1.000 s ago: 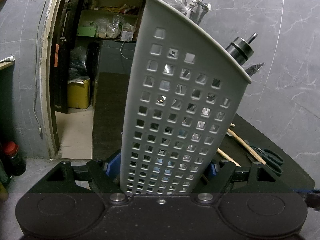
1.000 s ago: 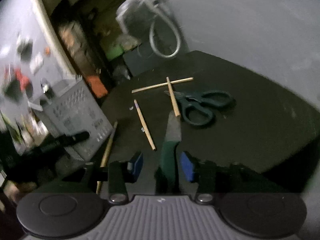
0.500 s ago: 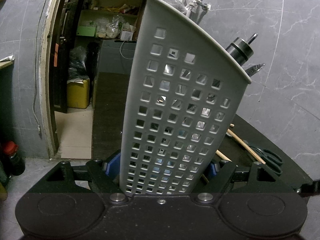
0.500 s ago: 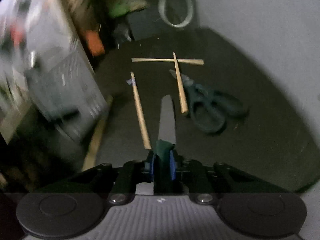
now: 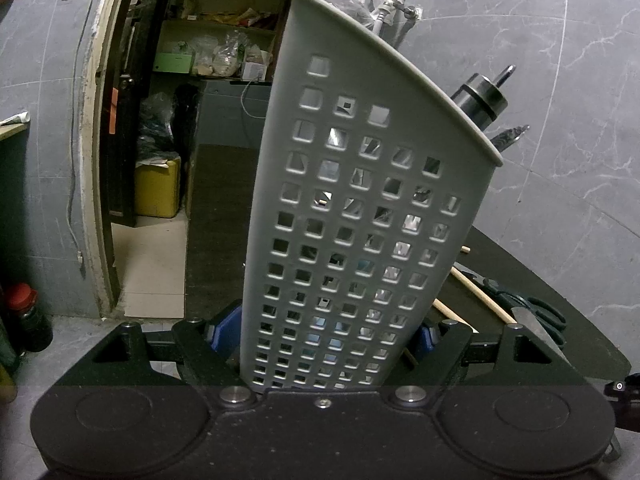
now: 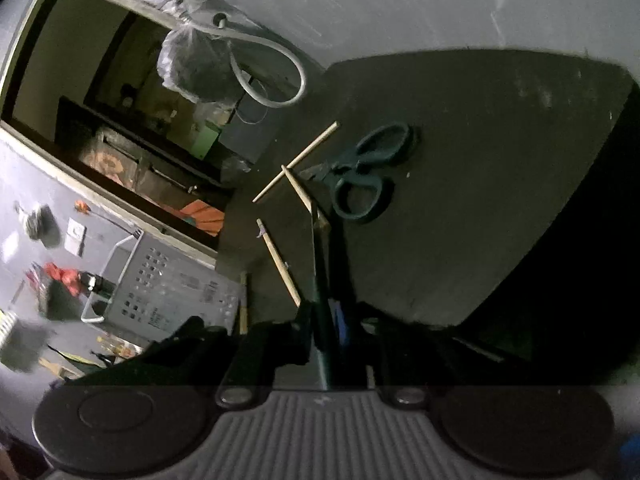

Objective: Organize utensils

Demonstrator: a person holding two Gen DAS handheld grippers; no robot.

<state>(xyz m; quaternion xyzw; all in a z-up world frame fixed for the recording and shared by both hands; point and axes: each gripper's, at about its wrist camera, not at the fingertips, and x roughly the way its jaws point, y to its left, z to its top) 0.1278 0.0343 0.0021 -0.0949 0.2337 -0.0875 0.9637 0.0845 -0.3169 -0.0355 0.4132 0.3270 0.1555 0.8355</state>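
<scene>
Utensil caddy [image 5: 360, 216]: matt grey perforated plastic. Chopsticks [image 6: 280, 264]: pale bare wood. Scissors [image 6: 360, 176]: dark plastic handles. Worktop [image 6: 480, 160]: matt black.

text: none legible | labels: none legible | brands: none | numbers: none

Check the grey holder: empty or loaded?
Loaded: the grey holder has a black handle and another tip poking above its rim.

Left wrist view: I see even, sharp, moderately bright light. Right wrist view: I see dim light, heavy shadow at right, motion blur at left. Both show fisheye bending and dark corners.
</scene>
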